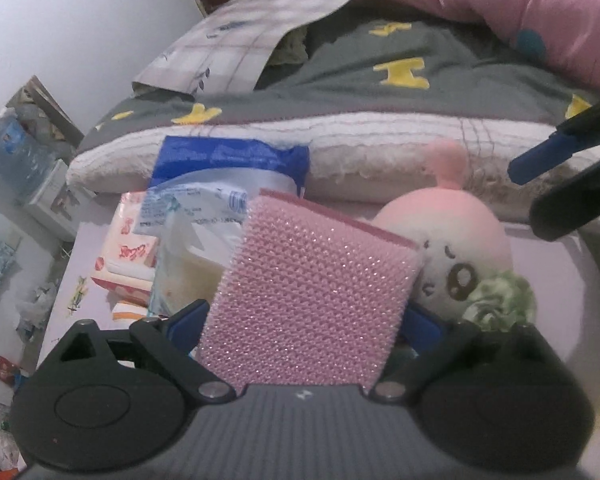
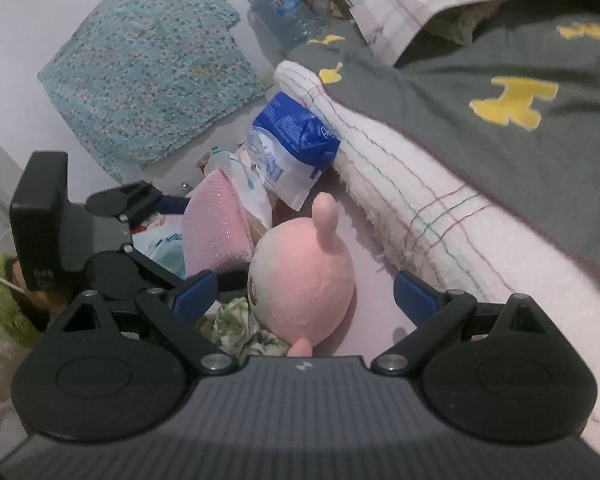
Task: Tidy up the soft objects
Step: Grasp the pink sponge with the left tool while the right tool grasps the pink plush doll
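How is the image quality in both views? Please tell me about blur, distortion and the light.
Left wrist view: the pink sponge in the left hand-held gripper is fairly sharp, while the bedding behind is soft; strong fisheye bending at the edges. Right wrist view: the plush toy looks slightly blurred; light is dim and even, with a violet tint and no glare.

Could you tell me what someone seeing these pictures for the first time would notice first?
Most likely the pink sponge, which fills the middle of the left wrist view, clamped in the left gripper. Just right of it sits a round pink plush toy, lying on the pink surface between the open fingers of the right gripper. Behind both, a blue and white packet leans against the white blanket.
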